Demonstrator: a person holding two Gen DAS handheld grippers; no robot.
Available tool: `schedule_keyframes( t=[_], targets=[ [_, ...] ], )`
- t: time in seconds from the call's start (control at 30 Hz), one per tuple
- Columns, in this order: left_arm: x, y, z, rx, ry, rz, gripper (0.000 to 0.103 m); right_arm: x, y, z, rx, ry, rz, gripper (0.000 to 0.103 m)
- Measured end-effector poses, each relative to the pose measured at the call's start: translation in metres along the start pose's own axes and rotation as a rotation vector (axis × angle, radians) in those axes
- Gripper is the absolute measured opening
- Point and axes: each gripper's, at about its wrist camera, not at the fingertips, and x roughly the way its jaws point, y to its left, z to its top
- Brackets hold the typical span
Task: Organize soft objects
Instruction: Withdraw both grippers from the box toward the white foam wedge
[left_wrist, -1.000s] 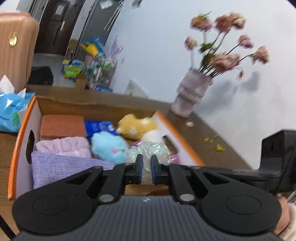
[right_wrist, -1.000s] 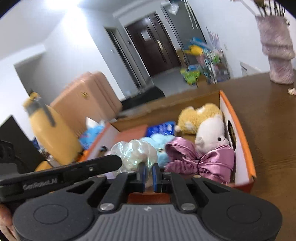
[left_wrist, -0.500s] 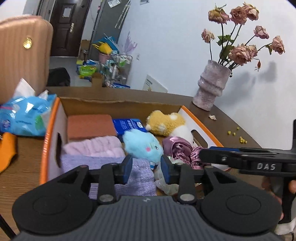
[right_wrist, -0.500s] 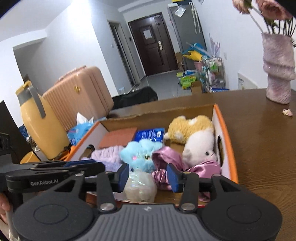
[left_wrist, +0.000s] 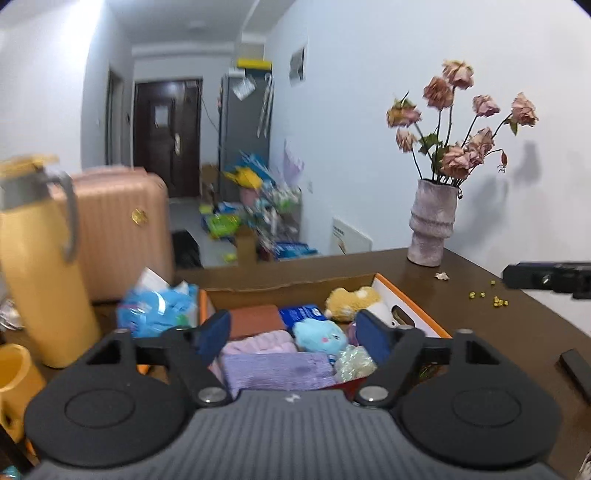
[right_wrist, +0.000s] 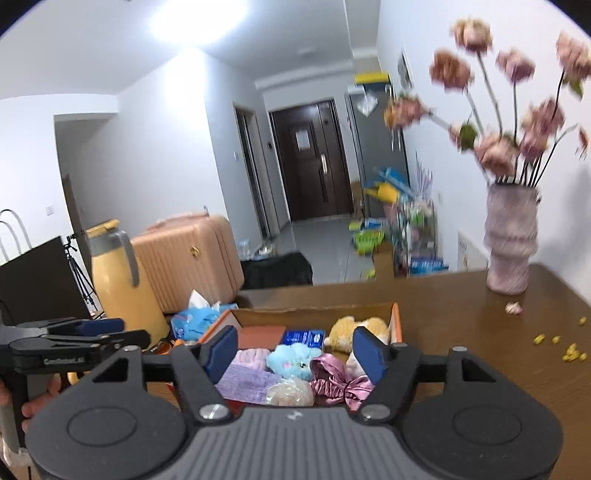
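Both claws just opened wide, left claw (left_wrist: 293, 334) & right claw (right_wrist: 294, 349) empty, above box (right_wrist: 396, 314).

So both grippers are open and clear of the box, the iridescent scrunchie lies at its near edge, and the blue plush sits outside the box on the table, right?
Not quite. The blue plush lies inside the box, behind the iridescent scrunchie, as the right wrist view shows. The rest holds: left gripper and right gripper are open, holding nothing.

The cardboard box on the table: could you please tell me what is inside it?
The cardboard box holds a purple cloth, blue plush, yellow plush, satin bow and iridescent scrunchie; anything beneath them is covered.
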Motion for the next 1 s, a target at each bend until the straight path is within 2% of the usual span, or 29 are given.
schedule_keyframes(
  t=[0.17, 0.23, 0.3, 0.47, 0.57, 0.7, 0.87, 1.0],
  targets=[
    [-0.053, -0.012, -0.014, 0.008, -0.057, 0.027, 0.086, -0.051, 0.01, -0.013, -0.054, -0.08, -0.013, 0.081],
    [-0.074, -0.016, -0.031, -0.013, -0.088, 0.026, 0.093, -0.067, 0.014, -0.029, -0.064, -0.111, -0.017, 0.087],
    [-0.092, -0.021, -0.056, -0.019, -0.116, 0.027, 0.096, -0.08, 0.016, -0.052, -0.072, -0.128, -0.004, 0.088],
    [-0.128, -0.036, -0.122, -0.063, -0.08, 0.077, 0.096, -0.111, 0.022, -0.115, -0.068, -0.1, -0.009, 0.088],
    [-0.142, -0.044, -0.151, -0.048, -0.068, 0.106, 0.1, -0.126, 0.027, -0.149, -0.092, -0.094, 0.013, 0.091],
    [-0.142, -0.054, -0.174, -0.003, -0.009, 0.131, 0.101, -0.124, 0.03, -0.19, -0.077, -0.001, 0.055, 0.091],
    [-0.127, -0.061, -0.178, -0.008, 0.016, 0.071, 0.1, -0.118, 0.025, -0.202, -0.024, 0.021, 0.036, 0.09],
    [-0.09, -0.067, -0.173, -0.048, 0.064, -0.006, 0.1, -0.108, 0.016, -0.202, -0.012, 0.027, 0.0, 0.089]
  ],
)
